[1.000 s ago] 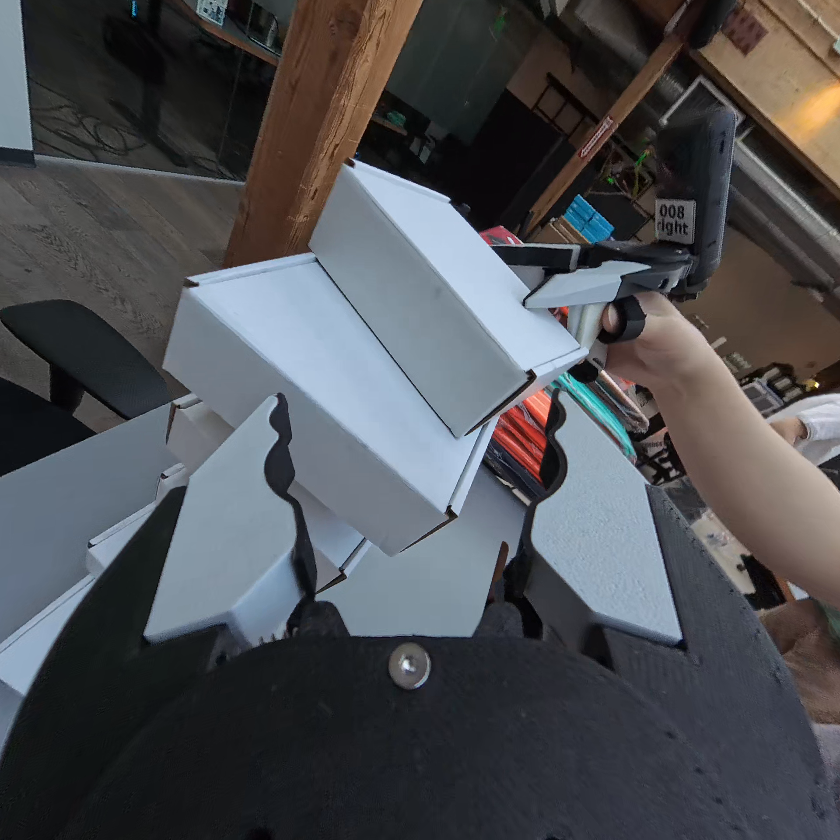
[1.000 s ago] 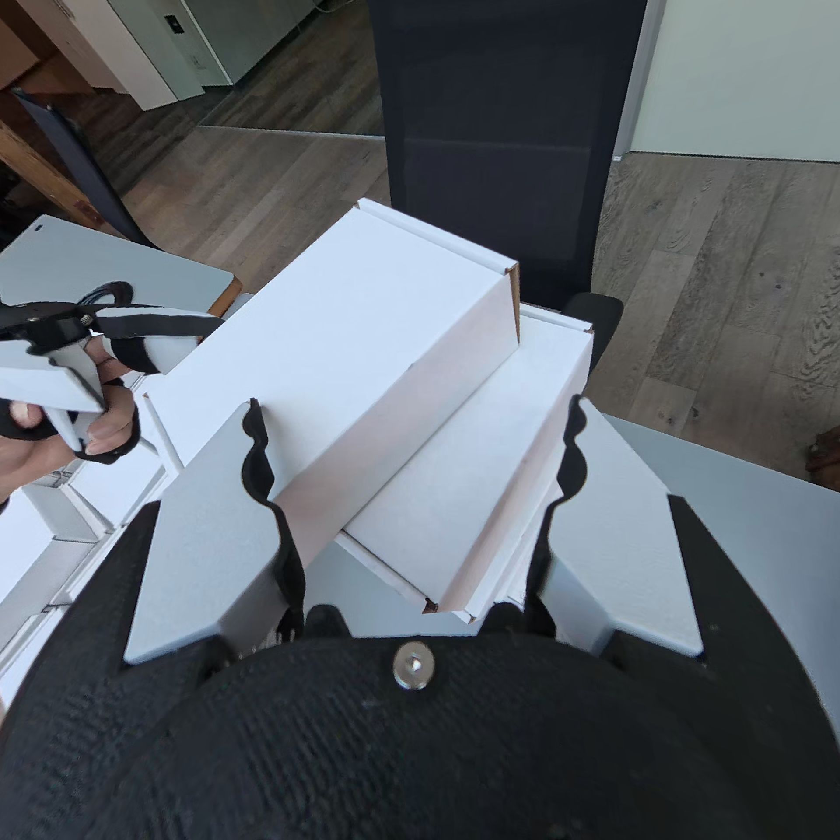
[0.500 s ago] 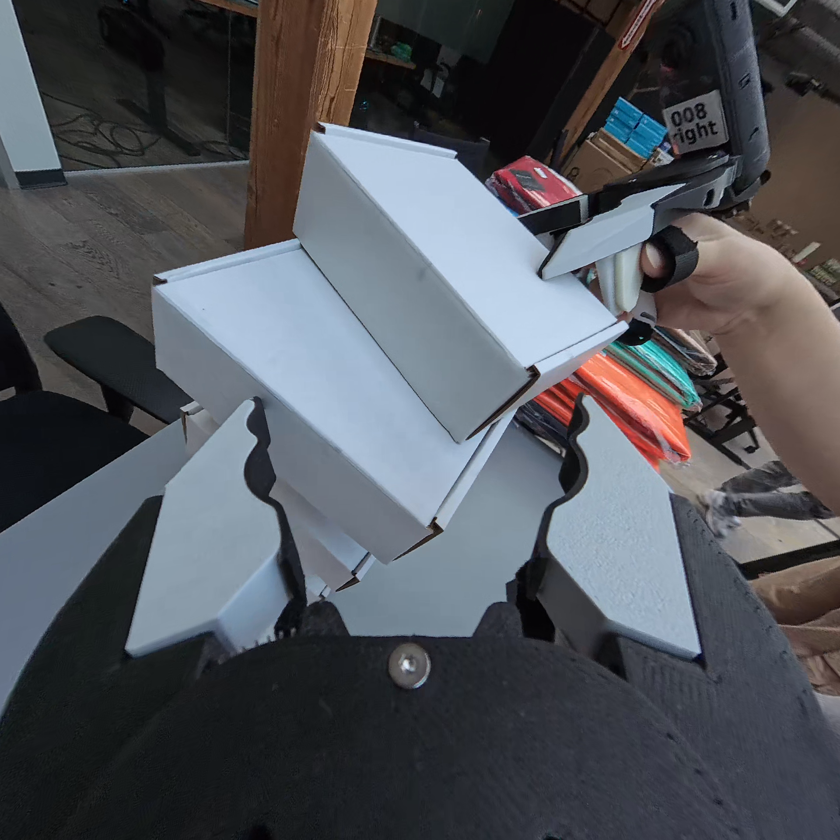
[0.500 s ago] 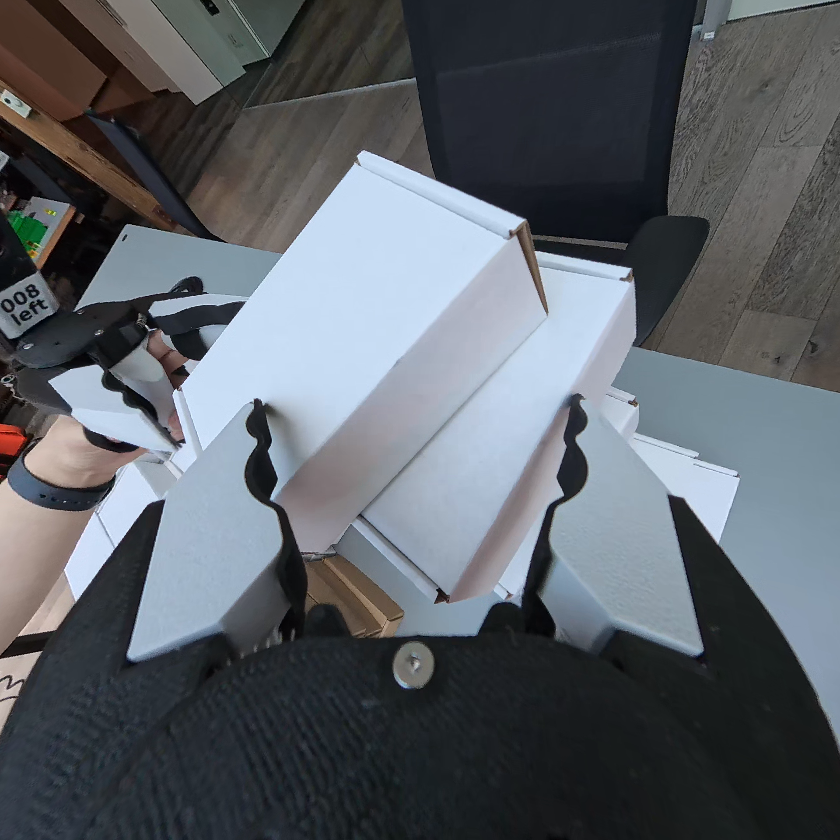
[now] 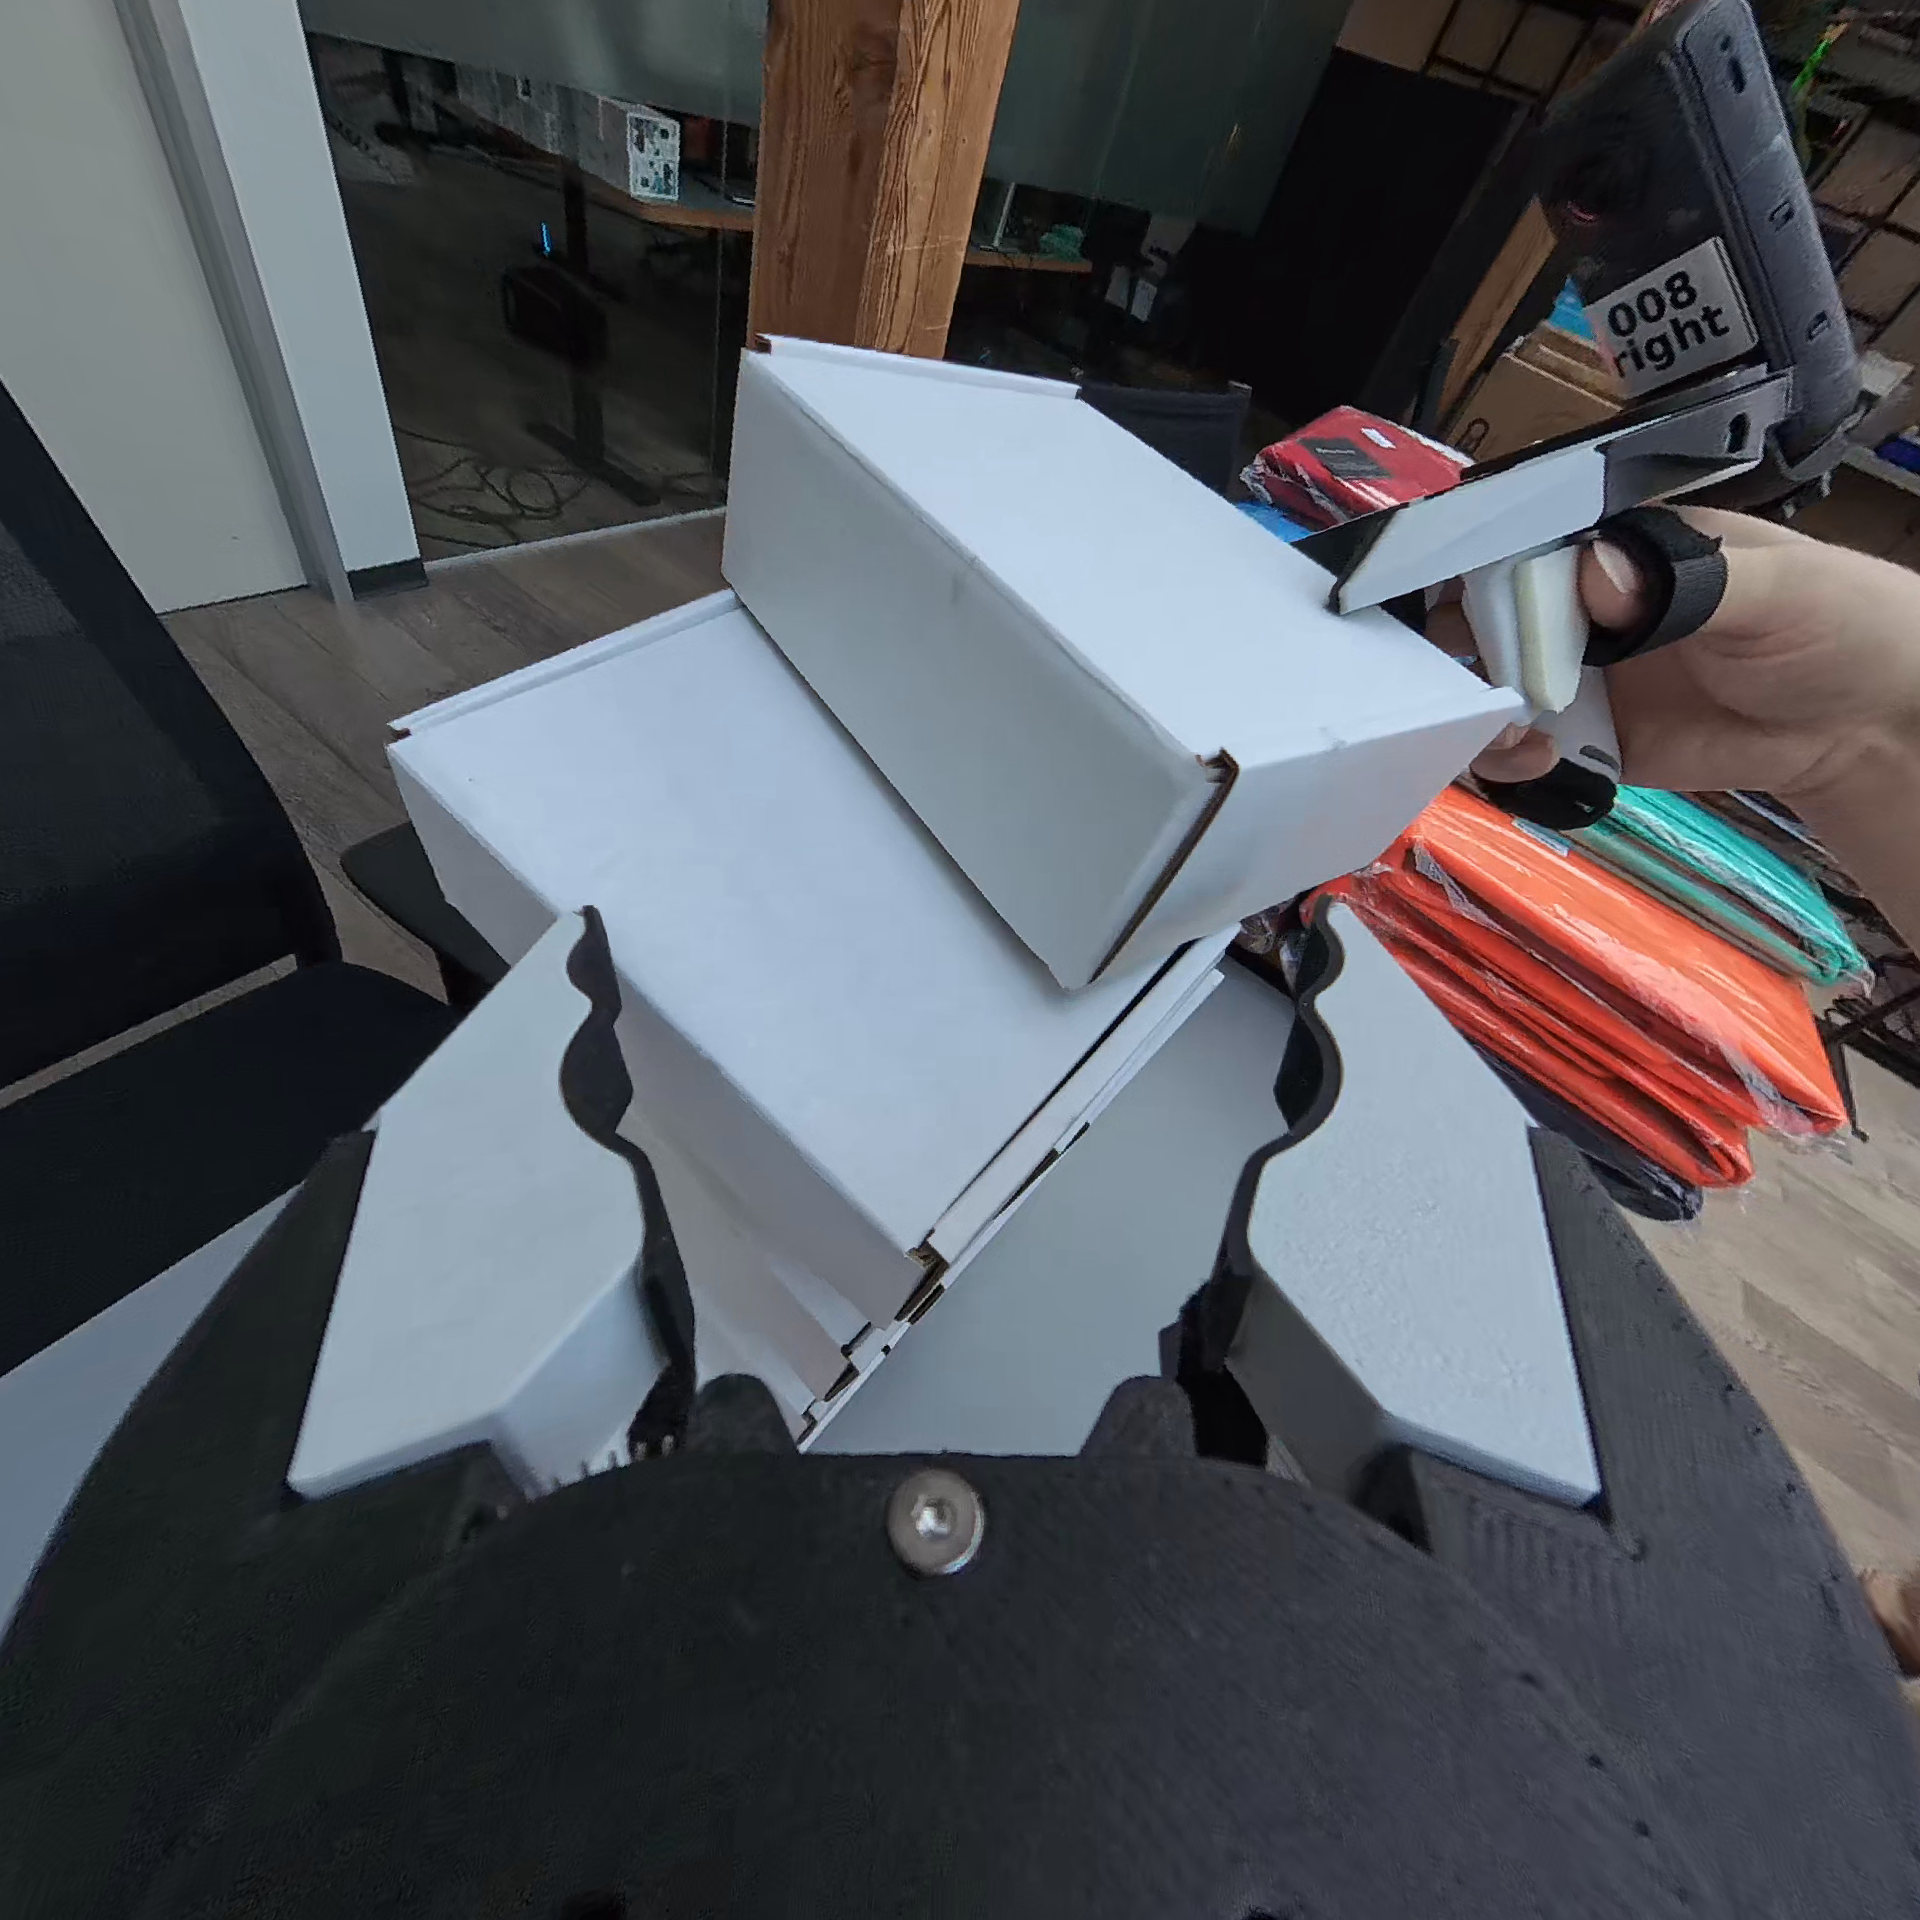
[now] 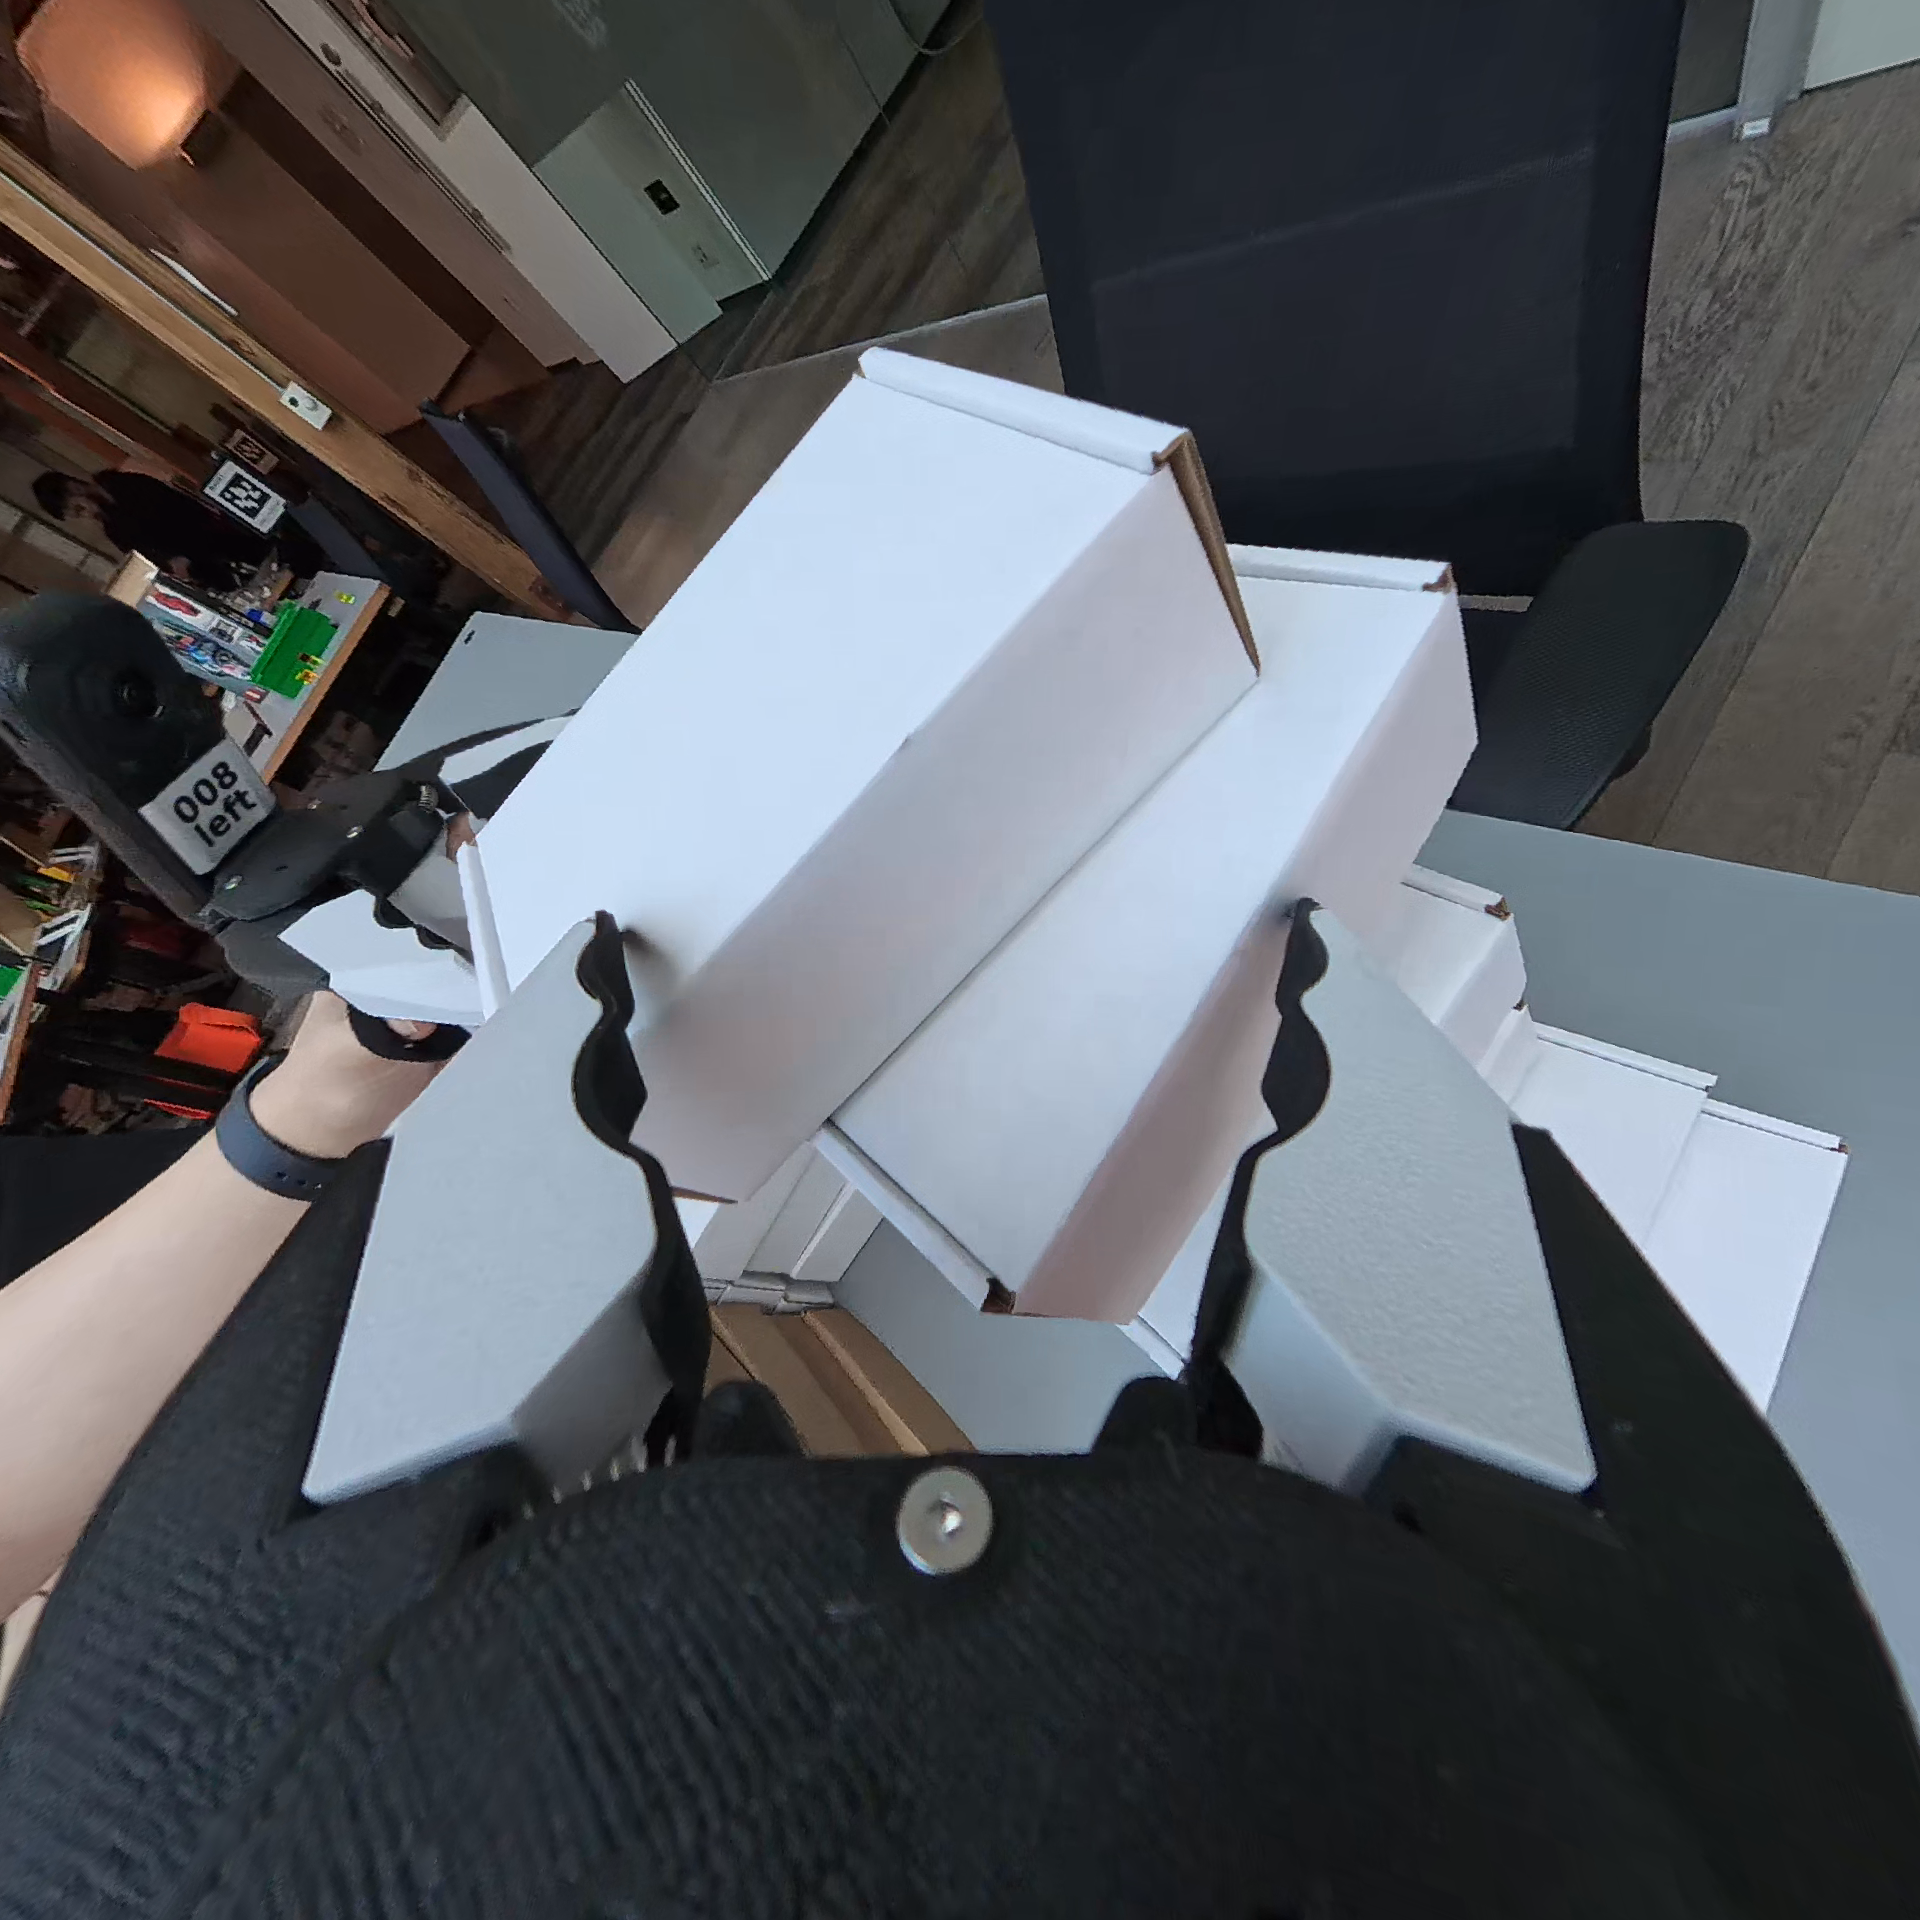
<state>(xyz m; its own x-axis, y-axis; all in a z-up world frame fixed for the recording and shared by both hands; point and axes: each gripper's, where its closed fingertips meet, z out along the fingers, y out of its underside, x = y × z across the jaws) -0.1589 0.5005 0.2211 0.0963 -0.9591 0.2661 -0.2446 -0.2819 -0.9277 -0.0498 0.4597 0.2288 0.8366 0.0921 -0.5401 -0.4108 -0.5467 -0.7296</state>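
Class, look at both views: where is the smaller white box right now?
The smaller white box lies tilted on top of the larger white box, centre of both views, between the two grippers, with the wooden post behind it in the left wrist view.

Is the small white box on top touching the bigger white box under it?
Touching. In the left wrist view, the small white box lies tilted on the bigger white box, its lower edge meeting that box's top with no gap.

Wood-plank floor (image 5: 312,665), timber post (image 5: 873,166), glass wall (image 5: 540,260), black mesh chair (image 6: 1340,260), grey table (image 6: 1714,956), shelving (image 6: 104,343) behind
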